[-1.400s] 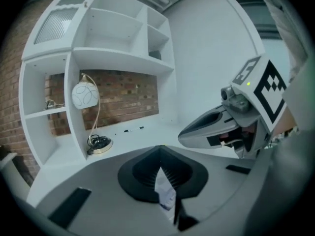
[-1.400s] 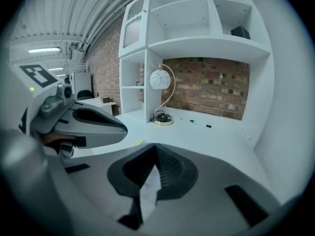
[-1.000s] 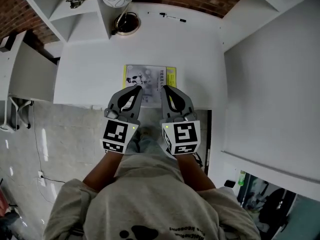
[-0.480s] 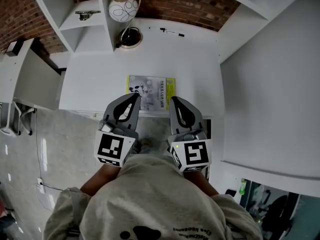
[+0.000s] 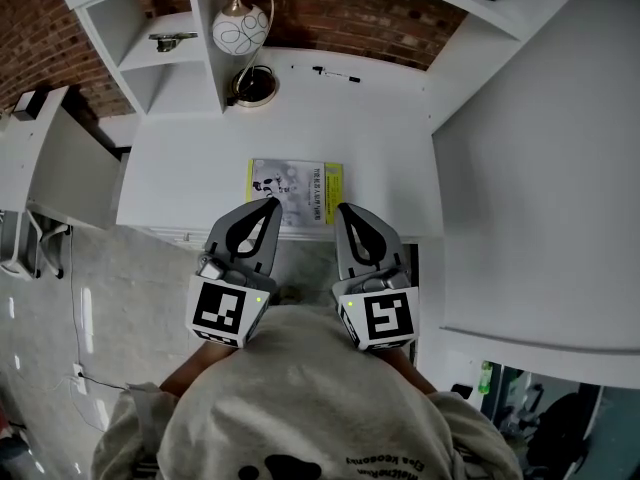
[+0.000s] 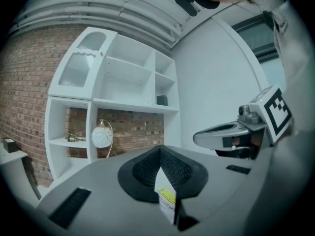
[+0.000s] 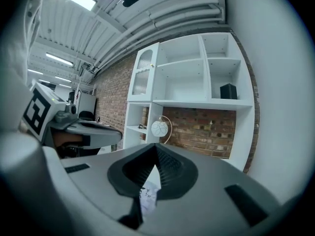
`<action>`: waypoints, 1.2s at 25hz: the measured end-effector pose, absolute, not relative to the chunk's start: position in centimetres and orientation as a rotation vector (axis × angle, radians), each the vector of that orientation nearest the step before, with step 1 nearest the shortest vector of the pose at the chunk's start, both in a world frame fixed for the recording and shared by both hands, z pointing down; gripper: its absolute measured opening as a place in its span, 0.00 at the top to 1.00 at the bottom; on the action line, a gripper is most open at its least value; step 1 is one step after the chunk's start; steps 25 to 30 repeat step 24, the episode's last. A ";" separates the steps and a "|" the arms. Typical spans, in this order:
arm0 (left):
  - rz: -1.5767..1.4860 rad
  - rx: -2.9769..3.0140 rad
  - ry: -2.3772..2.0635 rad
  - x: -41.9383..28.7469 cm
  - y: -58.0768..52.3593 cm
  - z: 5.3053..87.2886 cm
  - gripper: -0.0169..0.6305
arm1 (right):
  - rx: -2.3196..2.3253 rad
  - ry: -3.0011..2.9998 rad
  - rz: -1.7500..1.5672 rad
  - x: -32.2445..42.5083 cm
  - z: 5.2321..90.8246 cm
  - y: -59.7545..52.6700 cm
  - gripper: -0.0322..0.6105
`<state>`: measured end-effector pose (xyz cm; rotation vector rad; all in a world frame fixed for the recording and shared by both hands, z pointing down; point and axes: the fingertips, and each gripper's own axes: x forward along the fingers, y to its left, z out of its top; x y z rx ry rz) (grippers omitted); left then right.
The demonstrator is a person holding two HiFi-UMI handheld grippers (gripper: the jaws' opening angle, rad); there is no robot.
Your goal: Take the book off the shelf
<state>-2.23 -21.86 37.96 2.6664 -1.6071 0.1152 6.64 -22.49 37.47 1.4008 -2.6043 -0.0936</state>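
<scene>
**Head view, from above.** A white surface (image 5: 380, 138) stands against a brick wall (image 5: 340, 8). The book (image 5: 296, 192) lies flat on it, cover up, close to the near edge and about midway along its width. Its right margin is a yellow strip. The book is on the surface, not on the white shelf unit (image 5: 120, 18) that rises at the far left.

The left tongs (image 5: 271, 202) and the right tongs (image 5: 343, 208) are held side by side, both pointing away from the person. In this view their tips overlap the near edge of the book. Contact with it cannot be read from here.

**Left and right gripper views.** Each pair of jaws is drawn narrow, tips together, with nothing gripped. A sliver of the book's cover shows only through the opening behind the closed tips.

**Other items.**
- A globe lamp (image 5: 240, 30) on a curved stem stands at the far left corner of the surface.
- A small metal object (image 5: 172, 39) rests on a low shelf to the left of the lamp.
- A dark pen (image 5: 335, 72) lies at the far edge of the surface.
- A dark box (image 7: 228, 91) sits in an upper right compartment of the shelf unit.
</scene>
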 end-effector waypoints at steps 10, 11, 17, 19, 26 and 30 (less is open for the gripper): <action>0.153 2.676 -1.589 -0.1 -20.8 40.0 0.96 | 1.366 -2.643 -0.059 7.6 39.2 -21.7 0.92; 0.150 2.672 -1.583 0.1 -20.7 40.2 0.96 | 1.364 -2.644 -0.060 7.8 39.4 -21.6 0.93; 0.142 2.676 -1.580 0.9 -20.3 40.8 0.96 | 1.368 -2.637 -0.055 9.0 40.1 -21.3 0.93; 0.142 2.671 -1.578 1.1 -20.1 40.8 0.96 | 1.367 -2.633 -0.057 9.3 40.2 -21.1 0.93; 0.157 2.681 -1.562 1.7 -19.7 41.0 0.96 | 1.370 -2.630 -0.047 9.6 40.6 -20.8 0.92; 0.157 2.681 -1.562 1.7 -19.7 41.0 0.96 | 1.370 -2.630 -0.047 9.6 40.6 -20.8 0.92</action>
